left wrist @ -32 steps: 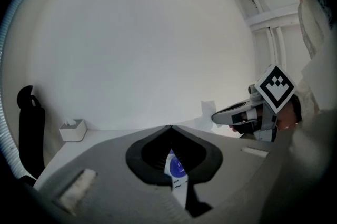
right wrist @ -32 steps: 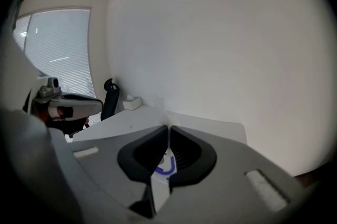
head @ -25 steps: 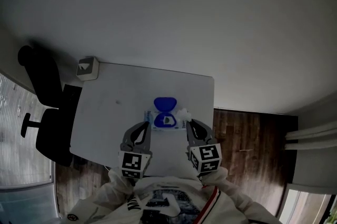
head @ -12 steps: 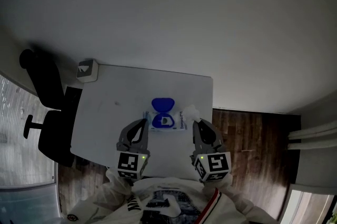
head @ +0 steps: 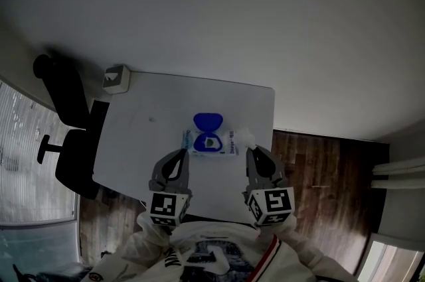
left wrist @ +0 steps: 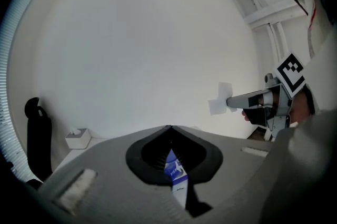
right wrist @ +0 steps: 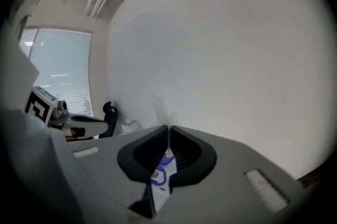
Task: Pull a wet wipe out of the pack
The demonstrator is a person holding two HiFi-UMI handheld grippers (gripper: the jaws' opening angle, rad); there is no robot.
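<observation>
a: head view first. what do the surface and room look like?
b: a white table [head: 133, 141] stands against a pale wall [head: 232, 8]. there is dark wooden floor [head: 325, 174] to its right, a black office chair [head: 70, 135] at its left edge, and window blinds [head: 26, 168] past that. a tissue box [head: 117, 77] sits on the far left corner.
a: and the pack?
b: the pack [head: 211, 142] lies flat near the table's middle, its blue lid [head: 208, 121] flipped open toward the wall. the left gripper [head: 182, 154] hovers just beside the pack's near left corner. the right gripper [head: 251, 150] is by its right end with a white wet wipe [head: 244, 136] at the tips. whether the wipe joins the pack cannot be told here.
a: left gripper view?
b: the left gripper's jaws meet tip to tip with nothing pinched, and the pack [left wrist: 174, 169] shows through the gap below them. to the right, the right gripper [left wrist: 229, 103] is clamped on the wet wipe [left wrist: 219, 100], which hangs in the air against the wall. the tissue box [left wrist: 77, 138] and office chair [left wrist: 36, 130] are at the left.
a: right gripper view?
b: the jaws press together on the thin wet wipe [right wrist: 159, 108], which rises faintly from the tips. the pack [right wrist: 160, 175] shows below through the gap. the window blinds [right wrist: 58, 70] and office chair [right wrist: 109, 112] fill the left.
</observation>
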